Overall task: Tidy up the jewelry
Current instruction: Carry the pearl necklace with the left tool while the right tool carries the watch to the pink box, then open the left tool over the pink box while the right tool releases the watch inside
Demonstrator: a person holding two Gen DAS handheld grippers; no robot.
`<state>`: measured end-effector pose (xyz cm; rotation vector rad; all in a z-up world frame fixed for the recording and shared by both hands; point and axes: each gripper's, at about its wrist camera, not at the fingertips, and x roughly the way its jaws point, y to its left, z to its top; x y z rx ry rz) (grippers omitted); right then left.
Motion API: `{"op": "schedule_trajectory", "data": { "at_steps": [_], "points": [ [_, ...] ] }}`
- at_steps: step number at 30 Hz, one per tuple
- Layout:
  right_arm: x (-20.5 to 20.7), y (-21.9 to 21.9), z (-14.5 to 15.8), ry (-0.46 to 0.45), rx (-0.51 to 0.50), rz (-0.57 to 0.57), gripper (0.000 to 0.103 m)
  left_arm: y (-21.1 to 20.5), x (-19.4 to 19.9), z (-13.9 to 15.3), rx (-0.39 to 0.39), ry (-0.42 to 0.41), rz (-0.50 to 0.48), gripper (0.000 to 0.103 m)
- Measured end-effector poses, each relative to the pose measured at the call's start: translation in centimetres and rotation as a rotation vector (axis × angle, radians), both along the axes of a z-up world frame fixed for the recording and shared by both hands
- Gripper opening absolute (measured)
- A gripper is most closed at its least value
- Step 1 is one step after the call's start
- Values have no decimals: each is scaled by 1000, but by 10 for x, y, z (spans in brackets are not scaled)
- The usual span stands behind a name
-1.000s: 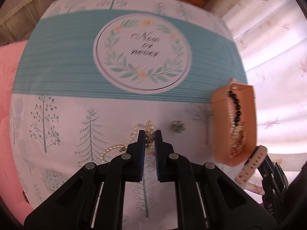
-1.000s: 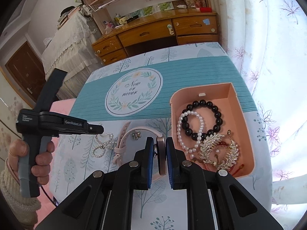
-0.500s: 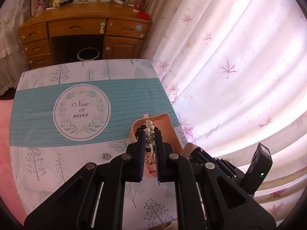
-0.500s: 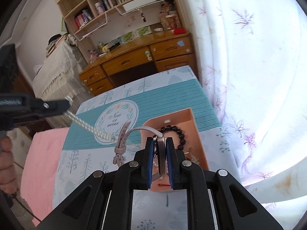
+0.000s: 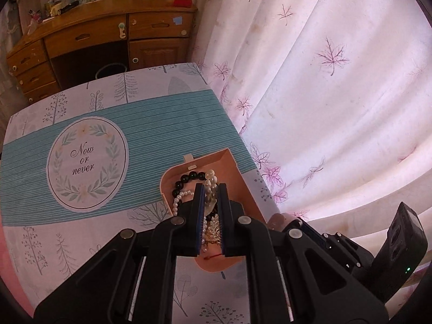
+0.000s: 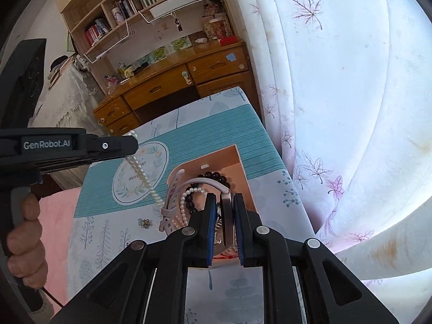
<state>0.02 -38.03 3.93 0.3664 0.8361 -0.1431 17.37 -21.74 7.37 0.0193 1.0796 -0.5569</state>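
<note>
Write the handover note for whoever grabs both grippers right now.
Left gripper: shut on the pearl necklace, hanging above the table.
Right gripper: shut on the watch, over the pink box.
In the box: black bracelet, pearl bracelet, gold brooch.
Left to do: drop necklace and watch in; the small flower piece lies on the table.

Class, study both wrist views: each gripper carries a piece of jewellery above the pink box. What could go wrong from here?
1. The pearl necklace hangs long from the left gripper; its tail trails outside the pink box and might land on the tablecloth.
2. The watch in the right gripper has its strap dangling by the pearls, so they may tangle.
3. The small flower brooch on the cloth could be overlooked.
</note>
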Motion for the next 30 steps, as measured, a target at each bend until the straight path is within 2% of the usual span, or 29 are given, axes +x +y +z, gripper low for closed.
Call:
{"op": "schedule_trajectory", "data": {
  "at_steps": [13,17,24,28,30],
  "points": [
    [28,16,-42,65,9,33,13,2,26,17,-68,-76,38,7],
    [37,19,-51,81,10,33,13,-4,30,-8,-58,-31,17,7],
    [50,19,-69,107,4,25,13,-14,37,-67,40,29,-4,7],
    [61,17,-77,127,2,27,13,-13,43,-86,81,80,-9,8],
    [68,16,-81,135,-6,29,13,-7,45,-89,85,91,-1,13]
  ]
}}
